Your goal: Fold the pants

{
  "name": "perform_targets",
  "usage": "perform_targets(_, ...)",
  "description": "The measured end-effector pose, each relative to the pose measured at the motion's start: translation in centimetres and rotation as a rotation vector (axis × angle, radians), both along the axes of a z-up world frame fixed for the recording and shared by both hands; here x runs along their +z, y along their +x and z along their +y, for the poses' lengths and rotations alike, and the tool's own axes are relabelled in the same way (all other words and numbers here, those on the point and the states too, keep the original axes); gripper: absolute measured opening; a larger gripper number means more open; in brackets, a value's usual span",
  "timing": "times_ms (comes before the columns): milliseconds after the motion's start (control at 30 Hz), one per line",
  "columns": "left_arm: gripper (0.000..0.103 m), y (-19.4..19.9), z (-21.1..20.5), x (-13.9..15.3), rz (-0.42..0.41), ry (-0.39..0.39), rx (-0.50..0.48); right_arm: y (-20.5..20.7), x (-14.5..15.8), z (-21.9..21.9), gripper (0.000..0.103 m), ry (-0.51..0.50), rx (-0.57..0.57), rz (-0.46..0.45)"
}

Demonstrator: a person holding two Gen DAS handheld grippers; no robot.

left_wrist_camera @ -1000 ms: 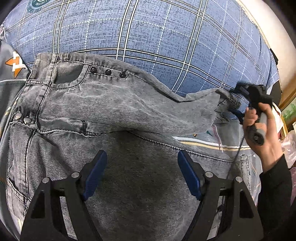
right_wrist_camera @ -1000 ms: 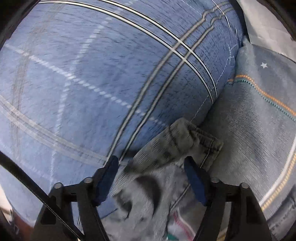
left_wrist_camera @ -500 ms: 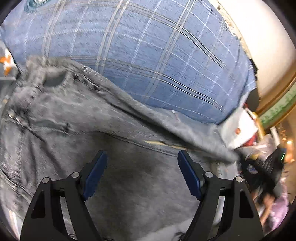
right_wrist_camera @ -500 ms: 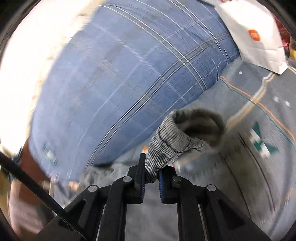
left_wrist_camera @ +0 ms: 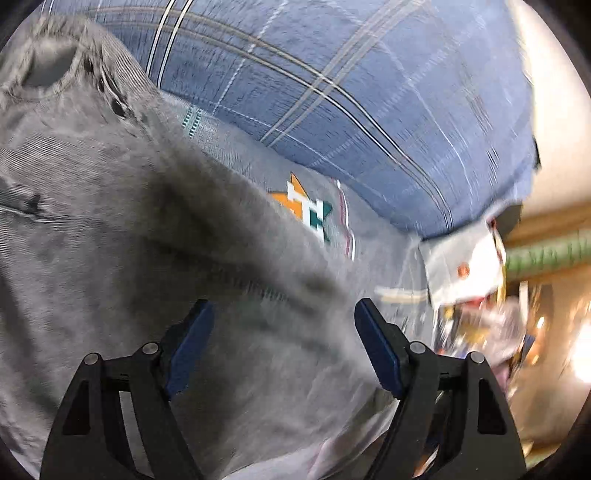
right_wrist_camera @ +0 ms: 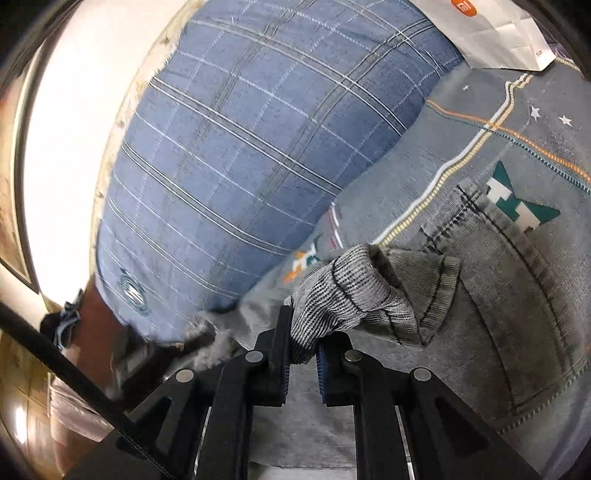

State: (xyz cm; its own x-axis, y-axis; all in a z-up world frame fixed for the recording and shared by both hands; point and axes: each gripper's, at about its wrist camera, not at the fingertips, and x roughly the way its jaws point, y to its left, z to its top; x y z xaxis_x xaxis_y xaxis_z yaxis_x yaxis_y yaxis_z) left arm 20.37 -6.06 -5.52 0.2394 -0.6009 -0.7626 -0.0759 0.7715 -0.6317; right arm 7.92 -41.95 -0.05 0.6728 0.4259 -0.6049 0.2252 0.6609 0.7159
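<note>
The grey washed-denim jeans [right_wrist_camera: 509, 295] lie on the grey patterned bedsheet [right_wrist_camera: 461, 122] just below the blue plaid pillow [right_wrist_camera: 258, 147], their length seemingly running along the pillow's lower edge. The right gripper [right_wrist_camera: 301, 365] pinches a ribbed leg hem. The left gripper [left_wrist_camera: 282, 345], fingers spread, hovers over blurred denim; the white bag's [right_wrist_camera: 491, 33] orange logo is unreadable.

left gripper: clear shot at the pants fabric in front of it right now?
Probably yes. The left gripper is open with the grey pants spread directly between and beyond its fingers, nothing in between. The right gripper already clamps the hem.
</note>
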Motion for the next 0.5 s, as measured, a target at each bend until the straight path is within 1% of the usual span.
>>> perform_targets(33,0.078,0.7,-0.3,-0.3,0.007,0.042,0.004,0.1,-0.5,-0.1,0.011,0.013,0.007,0.023)
perform_targets(67,0.074,1.4,-0.8,-0.6,0.019,0.094,0.003,0.2,-0.8,-0.2,0.011,0.024,0.01,0.041)
perform_targets(100,0.063,2.0,-1.0,-0.9,0.031,0.131,0.01,-0.2,-1.1,-0.4,0.011,0.028,0.012,0.051)
perform_targets(133,0.024,2.4,-0.9,-1.2,0.049,0.154,0.023,0.1,-1.4,-0.9,0.011,0.022,0.01,0.071)
perform_targets(167,0.002,2.6,-0.5,-1.5,0.08,0.151,0.044,0.4,-1.8,-1.2,0.011,0.02,0.007,0.092)
perform_targets(200,0.002,2.6,0.0,-1.6,0.096,0.105,0.068,0.7,-2.3,-1.5,0.011,0.03,0.008,0.107)
perform_targets(233,0.002,2.1,0.6,-0.9,0.078,0.045,0.102,1.1,-2.8,-2.3,0.011,0.073,0.001,0.115)
perform_targets(267,0.002,1.5,0.7,0.2,0.047,0.025,0.111,1.2,-2.8,-3.0,0.011,0.107,-0.012,0.096)
perform_targets(300,0.002,0.5,0.6,1.4,0.014,0.018,0.101,1.0,-2.2,-3.6,0.011,0.136,-0.02,0.05)
perform_targets(333,0.002,-0.7,0.4,2.7,-0.021,0.005,0.092,0.4,-0.9,-4.1,0.011,0.13,-0.03,-0.009)
perform_targets(367,0.002,-1.6,0.2,3.6,-0.046,-0.006,0.081,-0.2,0.9,-4.3,0.011,0.097,-0.033,-0.074)
perform_targets(400,0.002,-3.5,-0.1,4.9,-0.092,-0.024,0.056,-1.1,3.0,-4.4,0.011,0.05,-0.03,-0.15)
perform_targets(433,0.002,-4.8,-0.2,5.7,-0.128,-0.03,0.037,-2.0,4.9,-4.4,0.011,0.011,-0.016,-0.22)
perform_targets(467,0.002,-5.5,0.0,6.0,-0.149,-0.033,0.028,-2.8,6.3,-4.3,0.011,-0.024,0.011,-0.266)
perform_targets(500,0.002,-7.1,0.1,6.0,-0.172,-0.033,0.026,-3.2,7.1,-4.2,0.011,-0.054,0.039,-0.271)
